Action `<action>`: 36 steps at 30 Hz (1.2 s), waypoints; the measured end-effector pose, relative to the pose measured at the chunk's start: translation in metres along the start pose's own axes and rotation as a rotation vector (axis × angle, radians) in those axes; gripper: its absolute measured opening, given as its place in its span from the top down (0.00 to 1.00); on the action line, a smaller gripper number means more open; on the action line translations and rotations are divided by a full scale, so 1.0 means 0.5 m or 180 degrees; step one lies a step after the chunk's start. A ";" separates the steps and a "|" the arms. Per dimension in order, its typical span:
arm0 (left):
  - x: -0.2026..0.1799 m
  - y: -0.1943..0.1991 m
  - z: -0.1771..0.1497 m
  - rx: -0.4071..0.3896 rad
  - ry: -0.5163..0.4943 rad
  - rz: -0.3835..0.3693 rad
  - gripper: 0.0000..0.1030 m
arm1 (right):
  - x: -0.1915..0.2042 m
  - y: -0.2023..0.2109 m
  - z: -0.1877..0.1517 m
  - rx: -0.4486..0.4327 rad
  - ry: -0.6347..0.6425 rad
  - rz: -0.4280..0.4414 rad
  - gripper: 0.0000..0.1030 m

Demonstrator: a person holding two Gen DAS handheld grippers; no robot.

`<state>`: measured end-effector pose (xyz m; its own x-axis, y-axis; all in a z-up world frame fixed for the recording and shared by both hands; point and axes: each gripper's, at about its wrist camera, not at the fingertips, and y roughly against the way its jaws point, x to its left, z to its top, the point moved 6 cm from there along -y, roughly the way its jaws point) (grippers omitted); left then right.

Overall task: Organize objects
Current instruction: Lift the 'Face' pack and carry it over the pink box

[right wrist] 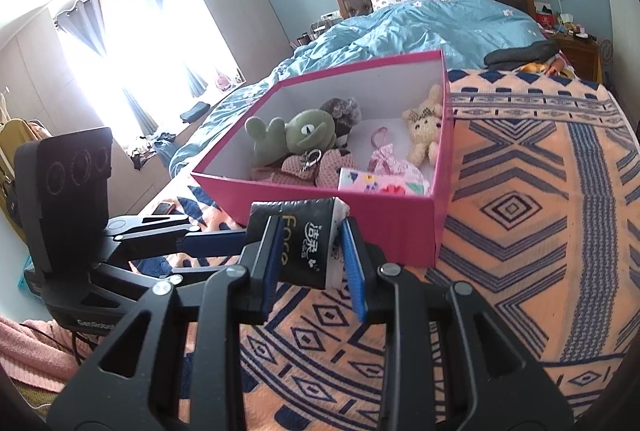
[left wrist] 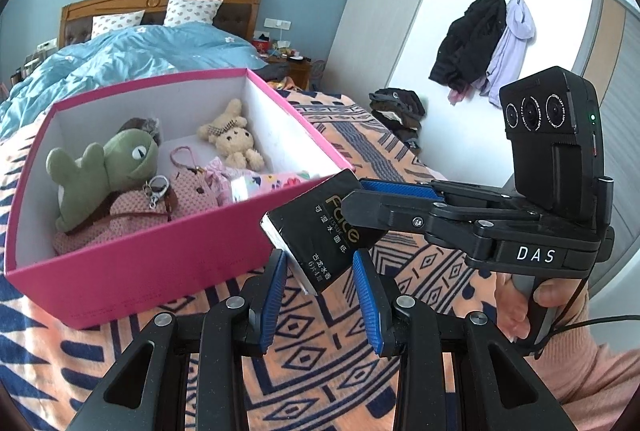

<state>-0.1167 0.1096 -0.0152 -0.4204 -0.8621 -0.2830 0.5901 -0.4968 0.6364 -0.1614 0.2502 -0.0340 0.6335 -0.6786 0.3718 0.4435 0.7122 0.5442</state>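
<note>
Both grippers clamp one black tissue pack in the air just before the pink box on the patterned blanket. The left gripper pinches its lower end; the right gripper grips across it. Gold "Face" shows, with Chinese lettering too small to read. "DAS" marks the right gripper's body. A green plush lies inside the box.

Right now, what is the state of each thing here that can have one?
tissue pack: held by both tongs, tilted
left tongs: shut on the tissue pack
right tongs: shut on the tissue pack
pink box: open, no lid on it, toys inside
green plush: lying in the pink box
</note>
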 end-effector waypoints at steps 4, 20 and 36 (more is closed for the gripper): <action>0.003 0.002 0.015 -0.0033 -0.0022 0.0008 0.67 | -0.001 0.000 0.017 -0.0043 0.0026 -0.0012 0.68; 0.010 0.009 0.061 -0.0128 -0.0075 0.0040 0.67 | -0.015 -0.004 0.057 -0.0115 0.0007 0.0008 0.68; 0.037 -0.007 0.106 -0.0148 -0.0036 0.0090 0.67 | -0.036 -0.028 0.098 -0.0129 -0.0005 -0.0005 0.68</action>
<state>-0.1631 0.1008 0.0154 -0.4108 -0.8747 -0.2570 0.6332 -0.4766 0.6098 -0.2102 0.2436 -0.0118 0.6316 -0.6801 0.3722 0.4700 0.7177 0.5138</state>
